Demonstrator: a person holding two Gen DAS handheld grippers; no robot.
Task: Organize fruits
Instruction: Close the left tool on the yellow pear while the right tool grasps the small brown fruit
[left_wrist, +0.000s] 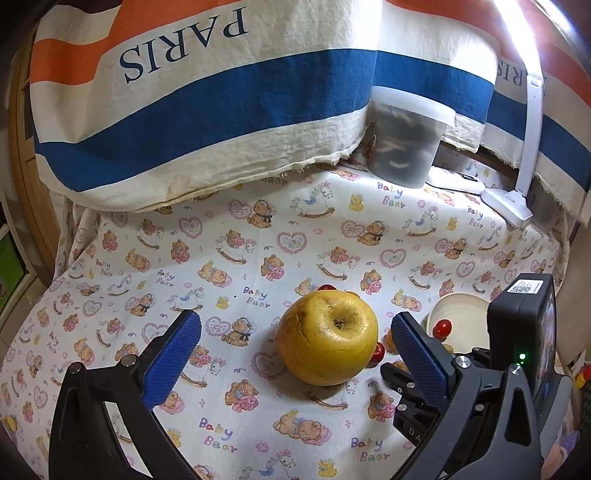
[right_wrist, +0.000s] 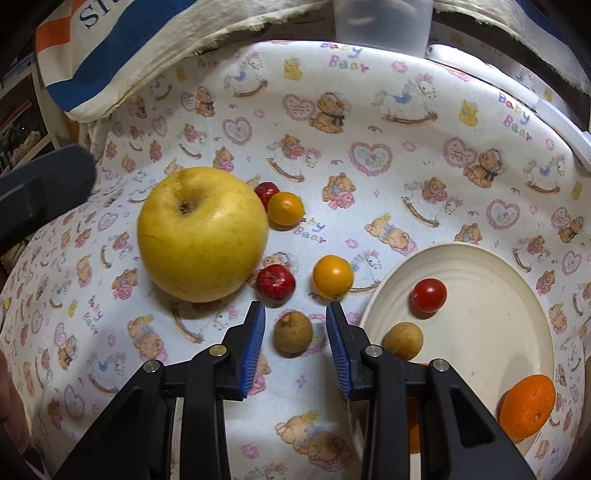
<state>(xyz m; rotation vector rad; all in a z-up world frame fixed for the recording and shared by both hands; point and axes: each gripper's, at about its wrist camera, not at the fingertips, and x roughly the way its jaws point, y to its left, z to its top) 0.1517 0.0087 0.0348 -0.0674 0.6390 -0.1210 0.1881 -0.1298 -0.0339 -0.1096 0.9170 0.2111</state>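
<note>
You are bracketing the small brown fruit (right_wrist: 293, 333) on the table (right_wrist: 406, 155) with your right gripper (right_wrist: 295, 334) spread, just beside the plate (right_wrist: 517, 332); light, firm, likely to roll, take its middle; your left gripper (left_wrist: 295, 354) is gaping around the yellow apple (left_wrist: 327, 341).

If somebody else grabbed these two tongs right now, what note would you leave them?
Left tongs: open, either side of the big yellow apple, not gripping.
Right tongs: open, either side of a brown fruit on the cloth.
Done: the plate holds a red tomato, a brown fruit and an orange.
Left: the apple, two small red fruits, two orange tomatoes, that brown fruit.
</note>
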